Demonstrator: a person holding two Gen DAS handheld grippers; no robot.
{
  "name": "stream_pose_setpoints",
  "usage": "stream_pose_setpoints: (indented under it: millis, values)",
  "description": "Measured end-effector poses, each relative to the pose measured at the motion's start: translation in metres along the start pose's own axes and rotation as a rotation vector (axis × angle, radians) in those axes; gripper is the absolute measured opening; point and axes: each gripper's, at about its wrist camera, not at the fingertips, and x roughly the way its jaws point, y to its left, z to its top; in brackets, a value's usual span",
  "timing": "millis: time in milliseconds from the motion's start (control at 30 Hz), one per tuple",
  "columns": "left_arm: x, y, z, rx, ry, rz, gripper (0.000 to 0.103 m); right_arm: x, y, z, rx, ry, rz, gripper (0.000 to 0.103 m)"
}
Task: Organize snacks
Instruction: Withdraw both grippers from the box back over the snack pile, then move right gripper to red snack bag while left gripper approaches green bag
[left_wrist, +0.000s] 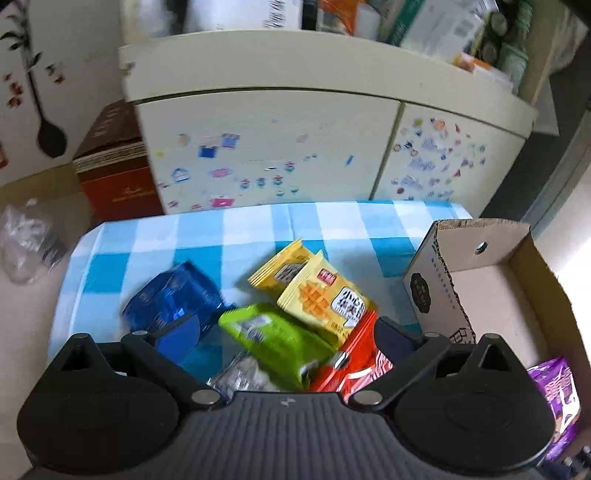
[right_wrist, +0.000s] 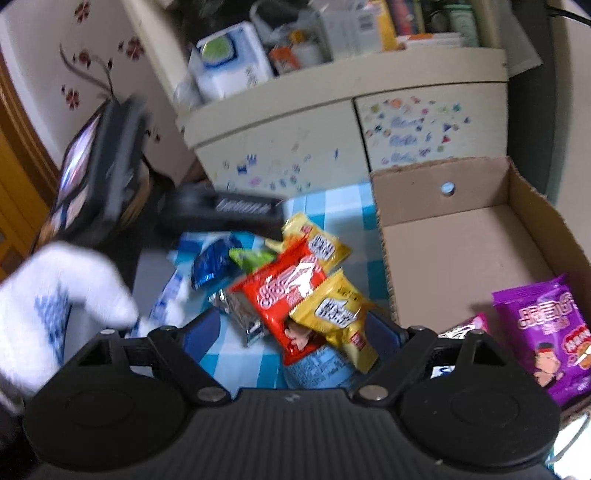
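A pile of snack packets lies on the blue-checked cloth: a blue packet, a green packet, two yellow packets, a red packet and a silver one. My left gripper is open just above the green packet. In the right wrist view my right gripper is open over the red packet and a yellow packet, with a light blue packet beneath. A cardboard box at right holds a purple packet.
A cream cabinet with stickers stands behind the table. A red-brown box and a clear plastic bag lie at left. The other gripper's body and a gloved hand cross the left of the right wrist view.
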Motion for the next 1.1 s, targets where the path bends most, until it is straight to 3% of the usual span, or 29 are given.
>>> stream_pose_setpoints:
  millis: [200,400,633,800,900,1000,1100]
  values:
    - [0.034,-0.007,0.009,0.063,0.032,-0.012,0.102,0.031,0.010,-0.010,-0.074,0.036,-0.032,0.086]
    - [0.056,0.008,-0.007,0.088,0.089,0.019,0.103,0.055,0.013,-0.021,-0.084,0.055,-0.085,0.086]
    - [0.043,0.049,-0.037,0.039,0.143,0.015,0.103,0.067,0.025,-0.029,-0.142,0.051,-0.133,0.094]
    - [0.027,0.075,-0.058,-0.008,0.191,0.055,0.103,0.069,0.037,-0.039,-0.188,0.063,-0.138,0.096]
    - [0.015,0.087,-0.067,-0.038,0.214,0.092,0.103,0.073,0.038,-0.047,-0.096,0.128,-0.043,0.097]
    - [0.003,0.096,-0.075,-0.075,0.242,0.122,0.103,0.069,0.052,-0.056,-0.175,0.131,-0.025,0.097]
    - [-0.016,0.105,-0.082,-0.128,0.225,0.128,0.103,0.064,0.060,-0.065,-0.165,0.187,0.063,0.095]
